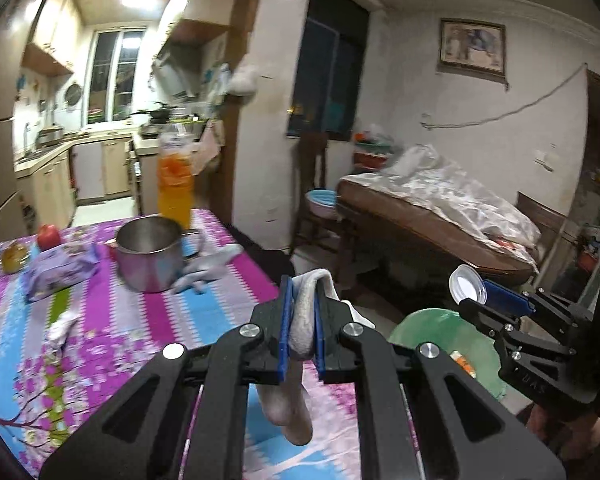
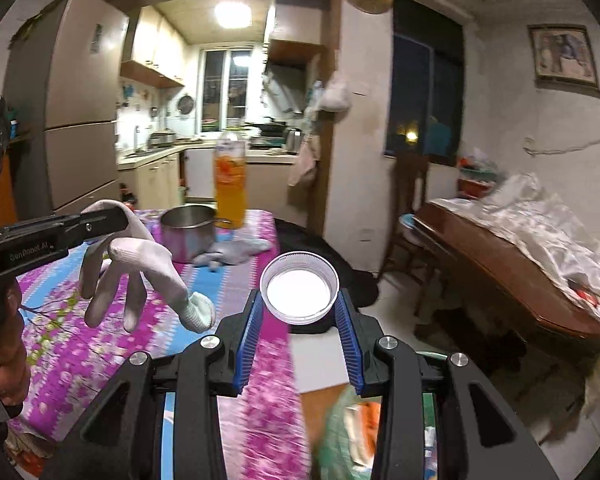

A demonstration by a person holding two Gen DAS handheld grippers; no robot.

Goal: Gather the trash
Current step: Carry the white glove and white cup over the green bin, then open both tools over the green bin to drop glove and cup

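At lower centre of the left wrist view, the left gripper (image 1: 303, 320) is clamped narrow on a white knitted glove (image 1: 305, 322); the soft fabric is folded over between the blue pads and hangs limp below them, its long axis near vertical. To the right of that, at mid-right of the frame, the right gripper (image 1: 476, 294) carries a white plastic cap (image 1: 467, 283), seen edge-on. Beneath and between the two grippers, at lower right, sits the green bin (image 1: 432, 330), smooth-walled and round, some litter visible inside. Judgement: the bin lies below both loads, with the right gripper nearer its mouth. The flowered tablecloth (image 1: 100, 340) fills the lower left.

At centre of the right wrist view, the right gripper (image 2: 300, 308) holds the cap (image 2: 299, 288) by its ribbed rim, the jaws partly spread to the cap's width and the hollow side facing the camera. The left gripper (image 2: 118, 216) enters from the left edge, the glove (image 2: 148, 264) dangling with fingers downward over the cloth. The bin (image 2: 336, 424) appears blurred at bottom centre, directly under the right gripper. A steel pot (image 2: 188, 236) and an orange drink bottle (image 2: 230, 184) stand upright further back on the table.
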